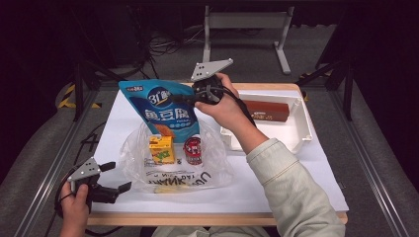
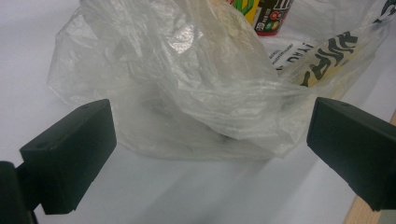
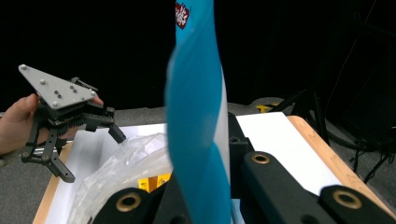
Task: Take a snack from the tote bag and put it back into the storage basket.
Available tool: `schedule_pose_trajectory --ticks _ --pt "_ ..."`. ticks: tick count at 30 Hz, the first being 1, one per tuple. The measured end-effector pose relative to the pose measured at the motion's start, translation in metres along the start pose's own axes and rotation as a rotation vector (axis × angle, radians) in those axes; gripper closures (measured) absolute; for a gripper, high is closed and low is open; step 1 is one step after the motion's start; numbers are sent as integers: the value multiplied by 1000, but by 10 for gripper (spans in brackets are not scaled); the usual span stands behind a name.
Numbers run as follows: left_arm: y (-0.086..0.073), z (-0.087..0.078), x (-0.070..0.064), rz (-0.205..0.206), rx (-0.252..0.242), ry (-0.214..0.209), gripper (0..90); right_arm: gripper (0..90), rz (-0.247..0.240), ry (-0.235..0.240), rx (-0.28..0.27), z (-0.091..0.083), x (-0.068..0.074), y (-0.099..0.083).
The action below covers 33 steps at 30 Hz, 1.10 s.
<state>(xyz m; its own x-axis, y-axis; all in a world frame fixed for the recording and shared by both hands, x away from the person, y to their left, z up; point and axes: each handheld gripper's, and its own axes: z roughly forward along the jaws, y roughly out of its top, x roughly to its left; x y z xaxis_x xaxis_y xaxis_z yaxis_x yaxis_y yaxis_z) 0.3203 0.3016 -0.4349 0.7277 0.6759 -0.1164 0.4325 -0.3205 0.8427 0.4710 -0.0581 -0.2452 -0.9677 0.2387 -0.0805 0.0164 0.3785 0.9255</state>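
A blue snack pouch (image 1: 163, 109) with white lettering hangs upright above a clear plastic bag (image 1: 173, 170) on the white table. My right gripper (image 1: 190, 96) is shut on the pouch's right edge; the pouch (image 3: 196, 121) runs edge-on between its jaws. A yellow drink carton (image 1: 161, 149) and a small red can (image 1: 193, 150) stand at the bag's mouth. My left gripper (image 1: 117, 176) is open near the table's front left corner, its jaws on either side of the bag's crumpled edge (image 2: 196, 93) without touching it.
A white tray (image 1: 301, 126) at the right holds a brown box (image 1: 267, 110). The table's wooden front edge (image 1: 217, 217) runs near the left gripper. Cables and a metal stand lie on the floor beyond the table.
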Motion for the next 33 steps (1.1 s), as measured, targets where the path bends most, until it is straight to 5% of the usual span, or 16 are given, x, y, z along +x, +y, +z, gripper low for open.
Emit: schedule_pose_trajectory --ticks 33 --pt "0 1 0 -1 8 -2 18 900 -58 -50 -71 -30 5 47"
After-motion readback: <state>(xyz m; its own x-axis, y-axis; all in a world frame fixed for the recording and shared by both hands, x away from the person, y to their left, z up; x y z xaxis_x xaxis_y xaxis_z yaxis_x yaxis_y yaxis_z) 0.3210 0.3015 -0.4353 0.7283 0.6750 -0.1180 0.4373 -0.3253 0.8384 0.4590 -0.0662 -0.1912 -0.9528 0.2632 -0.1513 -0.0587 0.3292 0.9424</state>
